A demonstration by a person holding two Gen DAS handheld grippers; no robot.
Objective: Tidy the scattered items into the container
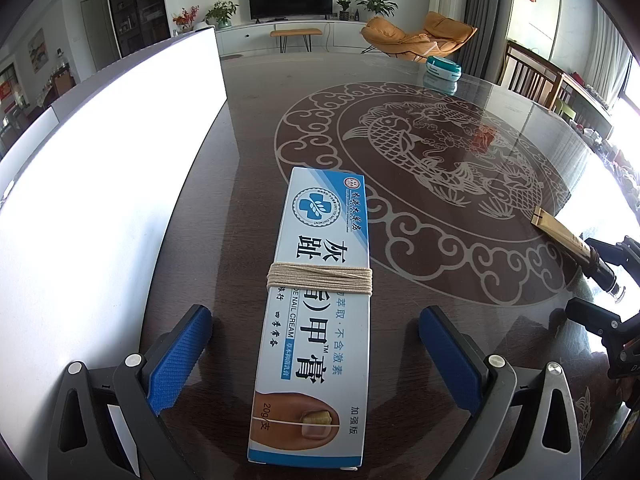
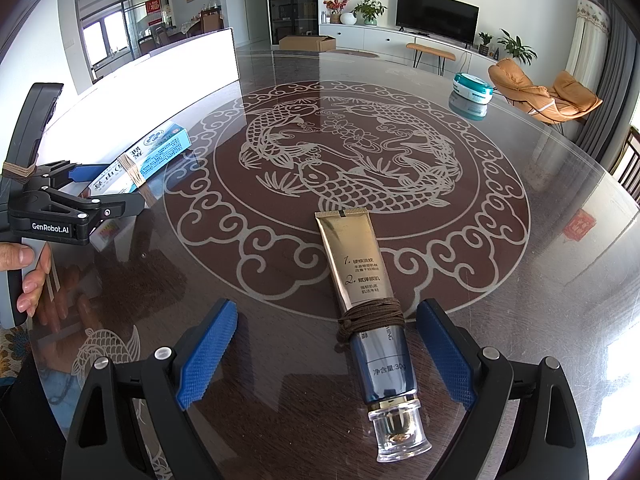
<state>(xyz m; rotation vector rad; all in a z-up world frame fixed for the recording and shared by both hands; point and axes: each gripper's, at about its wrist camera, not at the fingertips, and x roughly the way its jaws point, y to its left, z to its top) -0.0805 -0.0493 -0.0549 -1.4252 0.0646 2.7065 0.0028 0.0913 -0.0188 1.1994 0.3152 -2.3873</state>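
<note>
Glass tabletop (image 2: 500,272) with the fish pattern: I'm hovering my left gripper (image 1: 316,354), fingers apart, around the cream box (image 1: 316,300), while my right gripper (image 2: 326,354), also spread, is straddling the gold tube (image 2: 370,312), nothing touching.

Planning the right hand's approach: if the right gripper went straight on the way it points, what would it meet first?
Probably the gold-and-blue tube, lying on the glass table between the open right gripper fingers, nearer the right one.

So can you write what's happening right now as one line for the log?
left gripper: open, around nail cream box | right gripper: open, around gold tube | white container: left of box
</note>
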